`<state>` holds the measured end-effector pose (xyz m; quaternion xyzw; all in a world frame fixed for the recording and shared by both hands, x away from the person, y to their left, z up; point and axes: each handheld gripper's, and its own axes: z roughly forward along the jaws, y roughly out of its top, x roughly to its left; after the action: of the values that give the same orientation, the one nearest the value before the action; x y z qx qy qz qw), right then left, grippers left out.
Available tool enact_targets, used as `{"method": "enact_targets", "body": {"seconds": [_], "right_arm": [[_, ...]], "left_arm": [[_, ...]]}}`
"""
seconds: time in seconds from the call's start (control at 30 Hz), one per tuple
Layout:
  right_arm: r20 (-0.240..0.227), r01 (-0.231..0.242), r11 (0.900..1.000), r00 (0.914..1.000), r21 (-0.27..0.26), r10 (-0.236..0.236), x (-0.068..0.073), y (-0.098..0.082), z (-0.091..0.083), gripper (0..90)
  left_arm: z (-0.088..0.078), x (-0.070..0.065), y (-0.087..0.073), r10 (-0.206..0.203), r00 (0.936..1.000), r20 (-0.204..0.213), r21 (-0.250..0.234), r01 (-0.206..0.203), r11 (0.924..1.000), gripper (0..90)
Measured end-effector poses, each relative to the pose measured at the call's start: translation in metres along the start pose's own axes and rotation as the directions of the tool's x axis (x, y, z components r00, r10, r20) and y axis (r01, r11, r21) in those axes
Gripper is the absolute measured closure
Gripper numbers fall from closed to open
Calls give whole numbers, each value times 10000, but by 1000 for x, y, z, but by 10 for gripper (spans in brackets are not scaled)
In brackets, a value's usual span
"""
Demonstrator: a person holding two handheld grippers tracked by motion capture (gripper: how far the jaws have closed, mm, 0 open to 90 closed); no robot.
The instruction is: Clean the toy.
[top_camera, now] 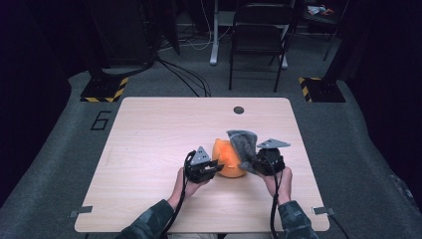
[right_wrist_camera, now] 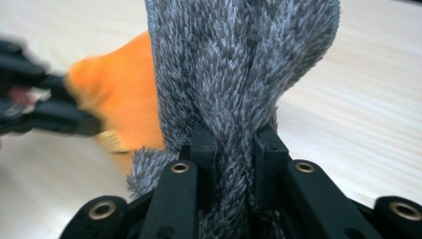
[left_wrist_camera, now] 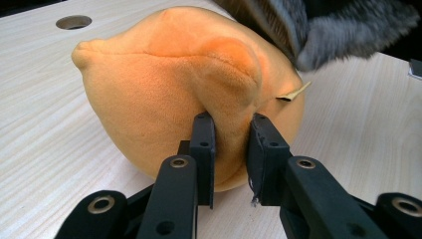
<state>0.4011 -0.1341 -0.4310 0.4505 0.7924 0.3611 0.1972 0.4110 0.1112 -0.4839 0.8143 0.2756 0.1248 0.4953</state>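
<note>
Left gripper view: left hand-held gripper (left_wrist_camera: 231,124) pinches a fold of the orange plush (left_wrist_camera: 174,89) on the tabletop (left_wrist_camera: 45,149) — right hand-held gripper (right_wrist_camera: 236,134) clamps grey furry cloth (right_wrist_camera: 239,59) beside it; wiping or covering seems barely begun.

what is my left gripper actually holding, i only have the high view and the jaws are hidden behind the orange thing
Observer: In the left gripper view, the left gripper is pinching a raised fold of the orange plush toy between its two pads.

Operator: and the right one, is that grey stuff gripped or just draped

Observer: Gripped. In the right gripper view the right gripper is shut on a bunched strip of the grey shaggy cloth, which rises up between the jaws.

Operator: any tag or label on the toy

Observer: Yes, a small tan tag sticks out of the toy's side, just under the cloth's edge.
</note>
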Motion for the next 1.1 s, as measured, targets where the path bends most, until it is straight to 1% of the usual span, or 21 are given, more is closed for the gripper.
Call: {"method": "enact_targets", "body": {"seconds": [0.07,0.17,0.2,0.23,0.27,0.3,0.33,0.37,0.4,0.53,0.57,0.6,0.63,0.67,0.7,0.8,0.83,0.87,0.97,1.03,1.1], "right_arm": [[193,131,9996,9997,249,-136,8,-3,11,752],[224,20,9996,9997,269,-26,5,-5,17,752],[178,-65,9996,9998,263,60,3,-6,17,752],[202,90,9997,9998,243,-95,1,-6,17,752],[201,-73,9997,9998,243,68,1,-7,17,752],[213,-165,9995,9996,261,160,1,-8,17,751],[151,-110,9995,9998,285,106,0,-8,18,751],[148,82,9996,9999,252,-86,-1,-8,18,750],[146,-36,9996,9999,272,32,0,-8,18,749],[163,9,9994,9999,335,-14,1,-9,20,742],[104,-33,9993,9999,367,29,0,-10,21,740],[68,-42,9995,10000,315,40,0,-11,21,740],[58,140,9995,9999,284,-142,-2,-11,21,741],[94,159,9996,9998,233,-161,-2,-11,21,742],[212,13,9998,9998,187,-17,-1,-11,20,744],[325,-55,9999,9995,-159,61,-2,-7,14,751],[290,0,9996,9996,-276,8,-4,-5,9,752],[340,-28,9992,9994,-409,42,-4,-3,7,753],[203,-212,9970,9995,-742,228,-3,3,-3,752],[33,-155,9956,9999,-925,158,2,8,-10,752],[-165,-72,9938,9998,-1113,54,8,12,-16,751]], "left_arm": [[0,0,0,-12,10000,-85,48,12,10000,702],[-4,-1,1,173,9997,-166,164,-170,9997,547],[-5,-4,1,286,9991,-316,184,-280,9994,478],[-5,-7,1,632,9967,-516,315,-616,9976,429],[-4,-11,0,1169,9905,-722,483,-1136,9924,416],[-1,-13,-1,1490,9859,-759,573,-1449,9878,408],[1,-14,-1,1510,9862,-686,628,-1468,9872,406],[4,-15,-2,1593,9840,-800,673,-1541,9858,405],[7,-15,-2,1737,9809,-879,702,-1679,9833,423],[8,-15,-5,1631,9814,-1011,598,-1577,9857,628],[8,-15,-5,1530,9830,-1011,559,-1480,9874,669],[7,-15,-5,1497,9836,-1004,548,-1447,9880,701],[7,-15,-5,1438,9846,-995,501,-1393,9890,726],[7,-14,-4,1349,9859,-993,416,-1313,9905,746],[6,-14,-4,1224,9880,-939,363,-1195,9922,762],[3,-11,0,684,9950,-722,187,-672,9976,781],[2,-10,1,566,9958,-715,149,-557,9983,784],[1,-8,2,354,9977,-574,132,-347,9993,785],[-3,-5,5,-118,9991,-398,-53,116,9999,790],[-5,-5,7,-276,9989,-370,-216,268,9994,792],[-7,-6,9,-465,9988,-167,-235,461,9987,793]]}}
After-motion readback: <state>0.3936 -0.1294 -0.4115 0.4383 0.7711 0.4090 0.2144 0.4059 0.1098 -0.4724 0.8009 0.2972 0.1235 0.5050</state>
